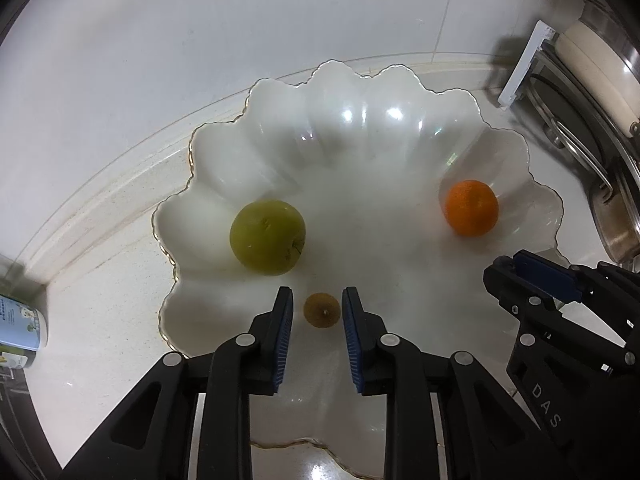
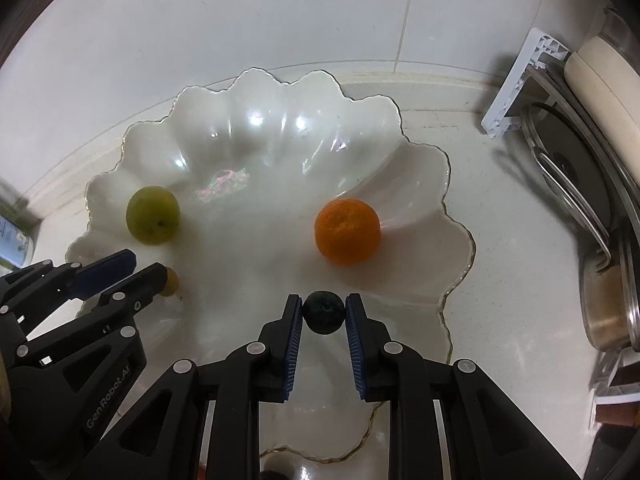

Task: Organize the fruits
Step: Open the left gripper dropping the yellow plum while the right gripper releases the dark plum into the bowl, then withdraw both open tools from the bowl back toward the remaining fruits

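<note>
A white scalloped bowl [image 1: 360, 128] [image 2: 280, 140] on the counter holds a green apple [image 1: 267, 237] [image 2: 153, 215] on its left side and an orange [image 1: 472, 208] [image 2: 347, 231] on its right. A small brown fruit [image 1: 322, 310] [image 2: 171, 281] lies on the bowl floor between the fingers of my left gripper [image 1: 317, 294] [image 2: 146, 264], with a gap showing on each side, so the jaws are open. My right gripper [image 2: 323, 300] [image 1: 506, 264] is shut on a small dark round fruit [image 2: 324, 312] just above the bowl's near right part.
A steel pot with lids [image 1: 600, 152] [image 2: 600, 240] crowds the right edge. A white plastic strip [image 1: 524, 64] [image 2: 516, 88] leans beside it. A labelled can [image 1: 20, 328] stands at the left. The tiled wall [image 1: 240, 40] runs behind the bowl.
</note>
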`<state>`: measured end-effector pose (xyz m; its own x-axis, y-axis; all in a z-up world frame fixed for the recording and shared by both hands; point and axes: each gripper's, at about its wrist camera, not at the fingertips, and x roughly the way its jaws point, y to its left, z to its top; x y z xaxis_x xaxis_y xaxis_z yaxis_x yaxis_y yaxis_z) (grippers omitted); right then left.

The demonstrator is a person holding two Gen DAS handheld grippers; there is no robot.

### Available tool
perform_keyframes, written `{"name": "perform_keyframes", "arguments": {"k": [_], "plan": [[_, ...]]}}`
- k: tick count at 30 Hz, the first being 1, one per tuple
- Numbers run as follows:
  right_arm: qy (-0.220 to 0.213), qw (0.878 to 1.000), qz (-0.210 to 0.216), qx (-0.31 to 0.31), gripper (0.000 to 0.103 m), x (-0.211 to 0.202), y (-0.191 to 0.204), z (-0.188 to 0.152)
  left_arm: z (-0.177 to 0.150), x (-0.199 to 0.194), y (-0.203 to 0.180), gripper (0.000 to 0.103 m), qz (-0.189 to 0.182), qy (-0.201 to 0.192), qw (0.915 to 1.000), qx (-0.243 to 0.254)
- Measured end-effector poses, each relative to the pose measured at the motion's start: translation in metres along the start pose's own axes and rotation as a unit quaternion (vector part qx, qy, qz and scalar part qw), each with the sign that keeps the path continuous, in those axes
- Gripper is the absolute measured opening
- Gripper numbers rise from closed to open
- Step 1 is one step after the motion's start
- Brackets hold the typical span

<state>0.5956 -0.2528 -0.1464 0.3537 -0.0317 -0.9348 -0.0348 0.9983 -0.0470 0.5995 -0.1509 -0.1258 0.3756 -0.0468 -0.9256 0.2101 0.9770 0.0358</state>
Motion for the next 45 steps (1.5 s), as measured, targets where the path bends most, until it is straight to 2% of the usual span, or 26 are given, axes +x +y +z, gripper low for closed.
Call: {"name": "perform_keyframes", "arguments": {"k": [2,5,15,28,38,42,45], "plan": [[-0.003,1.0,-0.002,0.001,0.025,-0.001,-0.001,0.001,0.0,-0.001,0.0,0.033,0.0,-0.001,1.0,0.0],[-0.006,1.0,-0.002,0.001,0.032,-0.004,-0.002,0.001,-0.002,-0.003,0.001,0.034,0.001,-0.004,1.0,-0.003],[-0.022,1.0,0.003,0.011,0.032,-0.022,-0.004,-0.004,-0.006,-0.029,0.002,0.034,0.012,-0.032,0.9994,-0.001],[-0.079,0.997,-0.012,0.016,0.032,-0.071,0.0,-0.021,-0.023,-0.079,0.004,0.034,0.014,-0.084,0.9963,0.006],[-0.12,0.992,-0.008,0.027,0.032,-0.109,-0.001,-0.037,-0.038,-0.118,0.0,0.034,0.001,-0.123,0.9924,0.01],[-0.137,0.99,-0.008,0.031,0.032,-0.126,-0.001,-0.046,-0.046,-0.136,-0.001,0.04,-0.008,-0.142,0.9898,0.011],[-0.156,0.987,-0.017,0.031,0.032,-0.138,-0.001,-0.051,-0.053,-0.146,-0.003,0.04,-0.005,-0.153,0.9881,0.013]]}}
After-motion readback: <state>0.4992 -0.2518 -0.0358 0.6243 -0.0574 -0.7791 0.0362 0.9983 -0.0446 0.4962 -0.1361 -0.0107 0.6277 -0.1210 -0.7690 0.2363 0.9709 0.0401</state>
